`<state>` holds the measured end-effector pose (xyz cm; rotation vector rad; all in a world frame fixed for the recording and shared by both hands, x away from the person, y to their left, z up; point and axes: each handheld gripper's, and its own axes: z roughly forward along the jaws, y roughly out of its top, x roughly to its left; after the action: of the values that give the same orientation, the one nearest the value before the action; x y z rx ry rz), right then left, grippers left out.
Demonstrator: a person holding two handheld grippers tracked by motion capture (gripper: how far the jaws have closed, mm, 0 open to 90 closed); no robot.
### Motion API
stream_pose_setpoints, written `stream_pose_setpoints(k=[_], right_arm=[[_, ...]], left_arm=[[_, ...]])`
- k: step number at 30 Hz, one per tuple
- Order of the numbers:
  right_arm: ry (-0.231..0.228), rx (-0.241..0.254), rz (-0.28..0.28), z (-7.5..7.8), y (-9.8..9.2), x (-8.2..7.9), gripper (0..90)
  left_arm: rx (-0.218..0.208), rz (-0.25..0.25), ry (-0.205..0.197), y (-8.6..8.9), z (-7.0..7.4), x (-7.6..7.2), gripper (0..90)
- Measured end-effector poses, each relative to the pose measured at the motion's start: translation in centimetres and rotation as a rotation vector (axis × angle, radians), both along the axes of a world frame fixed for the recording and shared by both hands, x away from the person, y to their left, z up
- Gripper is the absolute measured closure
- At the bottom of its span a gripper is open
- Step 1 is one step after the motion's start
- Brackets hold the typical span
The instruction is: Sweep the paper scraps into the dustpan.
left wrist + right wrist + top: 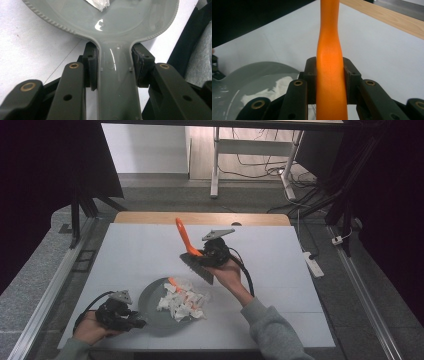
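We hold two tools. The left tool (113, 72) is closed on the handle of one grey dustpan (150, 302), which lies flat on the white tabletop (280, 270) near its front edge. The right tool (329, 80) is clamped on the orange handle of one brush (192, 255), held in the air just behind the dustpan, bristles down. One heap of white and orange paper scraps (182, 302) lies in the dustpan.
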<state>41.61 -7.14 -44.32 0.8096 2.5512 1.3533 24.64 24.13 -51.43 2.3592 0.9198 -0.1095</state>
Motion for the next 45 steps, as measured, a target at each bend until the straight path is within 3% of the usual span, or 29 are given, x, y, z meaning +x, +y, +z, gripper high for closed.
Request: stream_pose_setpoints(k=[7,13,18,25,32,38,45], right_arm=[[-0.016,-0.092,-0.08,-1.2,-1.9,-0.3,70.3],[0.002,-0.103,-0.099,-1.7,-2.1,0.0,70.3],[-0.002,-0.121,-0.086,-2.3,-0.9,0.2,70.2],[-0.017,-0.246,-0.025,-3.6,3.2,1.0,70.3],[-0.032,-0.322,0.055,-4.1,6.1,-0.1,70.3],[-0.037,-0.346,0.072,-4.1,6.7,-0.7,70.3],[0.022,-0.276,0.155,-4.0,7.9,-2.6,70.3]], left_arm=[[0.0,0.0,-0.001,0.0,0.0,0.0,61.5],[0.004,-0.002,-0.002,-0.1,0.0,0.0,61.5],[-0.002,0.004,0.0,-0.2,0.0,0.0,61.5],[0.0,0.004,-0.003,-0.3,0.1,-0.1,61.5],[0.0,0.001,-0.005,-0.2,0.0,0.0,61.5],[0.004,-0.001,-0.001,-0.2,0.0,0.0,61.5],[0.003,0.003,0.0,-0.3,-0.1,0.1,61.5]])
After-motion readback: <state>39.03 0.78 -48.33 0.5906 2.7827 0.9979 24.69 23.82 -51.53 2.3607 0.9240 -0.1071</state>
